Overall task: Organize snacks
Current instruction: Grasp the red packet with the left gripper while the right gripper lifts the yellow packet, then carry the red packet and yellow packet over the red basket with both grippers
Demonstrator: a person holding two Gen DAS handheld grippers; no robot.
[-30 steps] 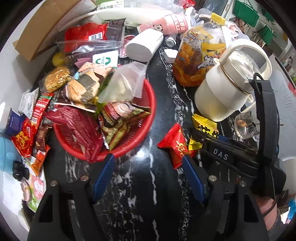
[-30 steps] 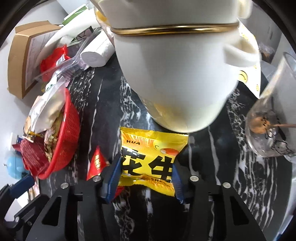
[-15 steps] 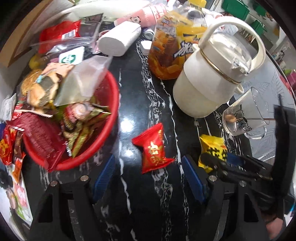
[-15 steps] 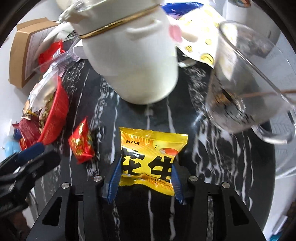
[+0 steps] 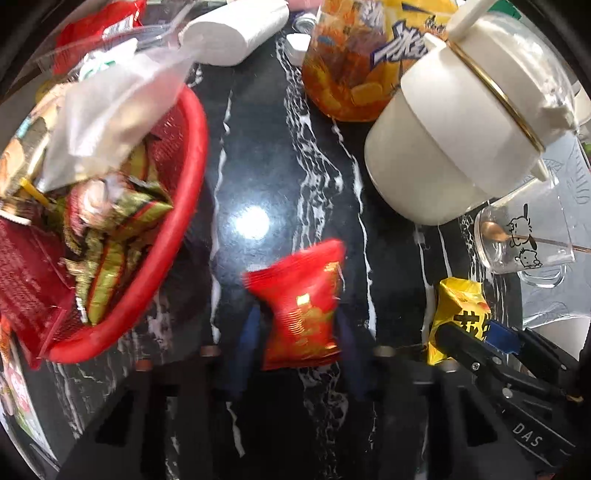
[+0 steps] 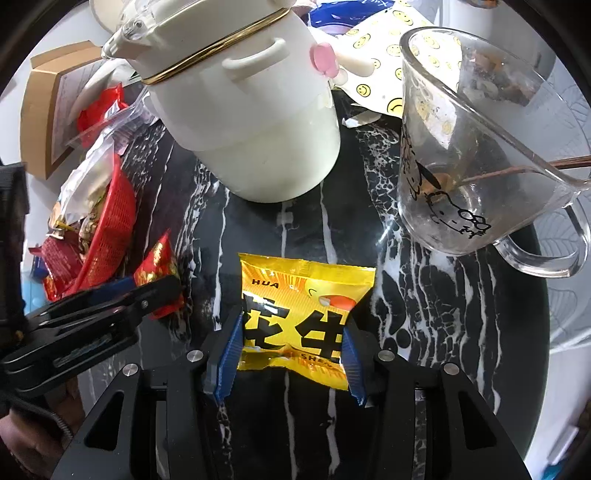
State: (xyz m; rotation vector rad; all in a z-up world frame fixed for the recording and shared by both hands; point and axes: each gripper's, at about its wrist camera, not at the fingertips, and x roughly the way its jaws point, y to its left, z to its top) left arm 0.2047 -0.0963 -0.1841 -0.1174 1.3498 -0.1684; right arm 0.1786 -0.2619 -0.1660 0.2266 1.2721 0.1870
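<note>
A red snack packet [image 5: 301,308] lies on the black marble table between the blurred fingers of my left gripper [image 5: 295,332], which look closed in around it; it also shows in the right wrist view [image 6: 159,264]. My right gripper [image 6: 291,354] is shut on a yellow peanut packet [image 6: 303,310], also seen in the left wrist view [image 5: 460,314]. A red basket [image 5: 184,192] full of snacks sits at the left, also visible in the right wrist view [image 6: 114,225].
A white kettle [image 6: 251,125] stands just beyond the yellow packet, with a glass mug [image 6: 472,155] holding a spoon to its right. An orange drink bottle [image 5: 347,70] and a white roll [image 5: 236,33] stand at the back. More packets lie left of the basket.
My left gripper has moved right and forward from the basket to the red packet, and its fingers have closed in around it. My right gripper still holds the yellow packet and has drawn back from the kettle.
</note>
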